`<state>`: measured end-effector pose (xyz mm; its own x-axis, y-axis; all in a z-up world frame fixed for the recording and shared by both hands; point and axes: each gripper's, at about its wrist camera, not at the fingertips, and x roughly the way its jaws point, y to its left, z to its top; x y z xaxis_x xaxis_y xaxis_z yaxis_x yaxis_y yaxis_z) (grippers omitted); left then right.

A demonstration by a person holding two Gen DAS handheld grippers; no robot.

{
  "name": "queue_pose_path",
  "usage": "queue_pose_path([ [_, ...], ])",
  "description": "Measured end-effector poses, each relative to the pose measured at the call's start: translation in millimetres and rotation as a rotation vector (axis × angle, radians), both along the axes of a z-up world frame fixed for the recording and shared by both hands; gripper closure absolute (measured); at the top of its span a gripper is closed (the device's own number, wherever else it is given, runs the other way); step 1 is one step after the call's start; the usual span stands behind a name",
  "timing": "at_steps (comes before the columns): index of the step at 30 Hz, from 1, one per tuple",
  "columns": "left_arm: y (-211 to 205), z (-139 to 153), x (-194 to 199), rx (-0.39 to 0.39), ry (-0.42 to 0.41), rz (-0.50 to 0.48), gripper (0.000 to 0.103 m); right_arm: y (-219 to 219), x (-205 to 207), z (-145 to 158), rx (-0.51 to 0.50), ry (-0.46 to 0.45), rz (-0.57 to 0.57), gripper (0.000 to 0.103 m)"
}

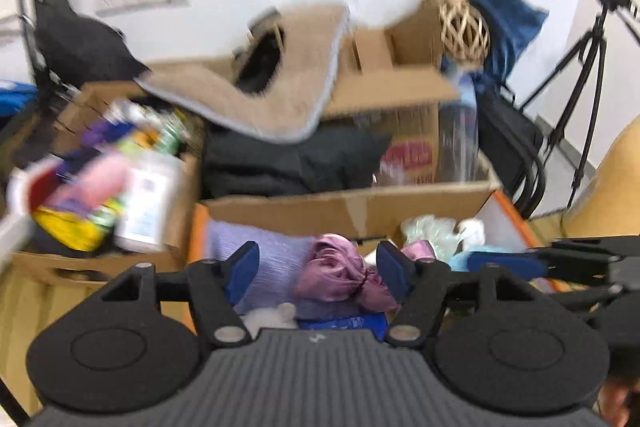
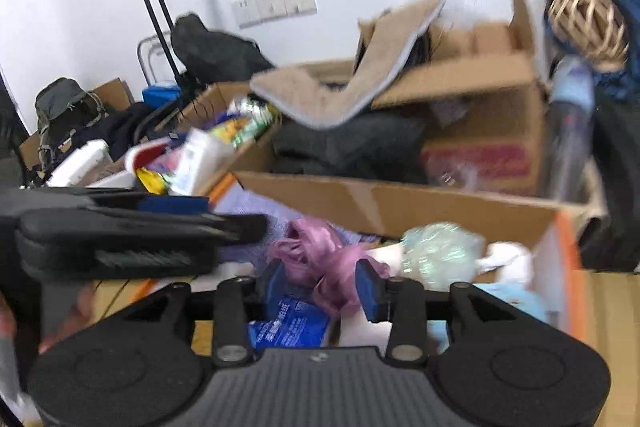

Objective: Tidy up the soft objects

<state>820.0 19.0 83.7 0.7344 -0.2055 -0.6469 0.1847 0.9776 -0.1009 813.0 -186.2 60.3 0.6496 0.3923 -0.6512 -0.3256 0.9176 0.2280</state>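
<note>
A big brown cardboard box [image 1: 360, 207] stands behind an orange-edged bin [image 1: 516, 215] full of soft things. A tan fuzzy mat [image 1: 288, 75] hangs over the boxes. In the bin lies a light purple ribbed cloth [image 1: 276, 259], touching a shiny pink-purple satin cloth [image 1: 340, 271]. The left gripper [image 1: 318, 267] hovers with jaws open. The right gripper [image 2: 324, 285] has its open jaws around the satin cloth.

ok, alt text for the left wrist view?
The left gripper hangs open above an orange-edged bin of soft items, a crumpled purple cloth between its jaws. Cluttered cardboard boxes and a tan mat sit behind; the right gripper enters at right.
</note>
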Motion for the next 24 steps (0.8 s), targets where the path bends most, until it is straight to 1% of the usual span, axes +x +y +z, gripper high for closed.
queue_pose_path([
  [1, 6, 11, -14, 0.004, -0.026, 0.014, 0.031, -9, -11, 12, -0.005, -0.018, -0.013, 0.062],
  [2, 12, 22, -30, 0.008, -0.057, 0.035, 0.028, -20, -23, 23, -0.018, -0.033, -0.027, 0.057],
  [3, 19, 32, -47, 0.010, -0.087, 0.052, 0.023, -32, -37, 34, -0.038, -0.051, -0.048, 0.050],
  [4, 25, 39, -63, 0.013, -0.109, 0.070, 0.020, -41, -48, 42, -0.052, -0.068, -0.065, 0.048],
  [5, 31, 45, -80, 0.016, -0.126, 0.089, 0.019, -54, -61, 51, -0.068, -0.087, -0.086, 0.046],
  [8, 39, 56, -113, 0.045, -0.140, 0.099, 0.019, -86, -92, 66, -0.067, -0.105, -0.172, 0.045],
  [10, 42, 61, -127, 0.045, -0.133, 0.127, 0.019, -94, -109, 71, -0.051, -0.115, -0.198, 0.045],
  [13, 41, 69, -150, 0.038, -0.150, 0.142, 0.019, -96, -134, 79, -0.040, -0.145, -0.206, 0.045],
  [15, 37, 71, -172, 0.040, -0.175, 0.148, 0.019, -94, -156, 82, -0.040, -0.178, -0.208, 0.044],
  [17, 36, 71, -204, 0.023, -0.219, 0.150, 0.019, -92, -184, 82, -0.043, -0.217, -0.208, 0.043],
  [19, 30, 65, -247, 0.021, -0.279, 0.152, 0.018, -88, -223, 77, -0.042, -0.262, -0.201, 0.041],
  [22, 18, 49, -313, 0.055, -0.363, 0.145, 0.013, -78, -283, 66, -0.060, -0.330, -0.174, 0.040],
  [24, 10, 36, -362, 0.085, -0.415, 0.142, 0.009, -73, -328, 57, -0.056, -0.366, -0.159, 0.036],
])
